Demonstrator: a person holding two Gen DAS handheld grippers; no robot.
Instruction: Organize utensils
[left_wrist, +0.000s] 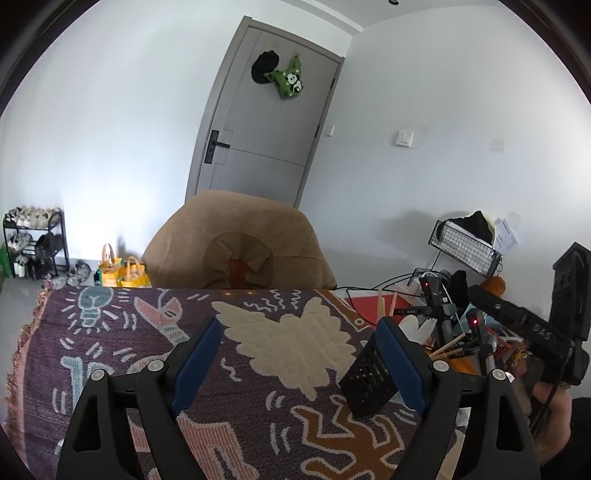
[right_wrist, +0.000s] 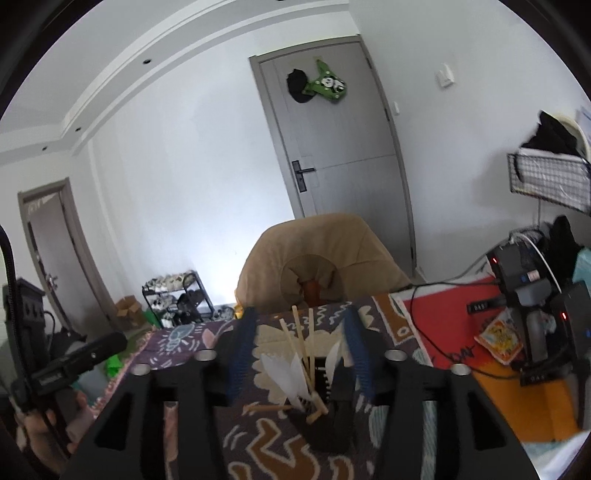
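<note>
Patterned blanket (right_wrist: 258, 439), black holder (right_wrist: 328, 424), chopsticks (right_wrist: 299, 339), white spoons (right_wrist: 284, 373) inside

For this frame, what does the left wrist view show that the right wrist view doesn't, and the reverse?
Left wrist only: yellow tote bags on the floor, and a round orange fruit.

Right wrist only: a second grey door and a cardboard box. It looks straight at the black slotted utensil holder with wooden chopsticks and white plastic cutlery.

Both: patterned purple woven tablecloth, tan cushioned chair, grey door with green panda bag, black shoe rack.
</note>
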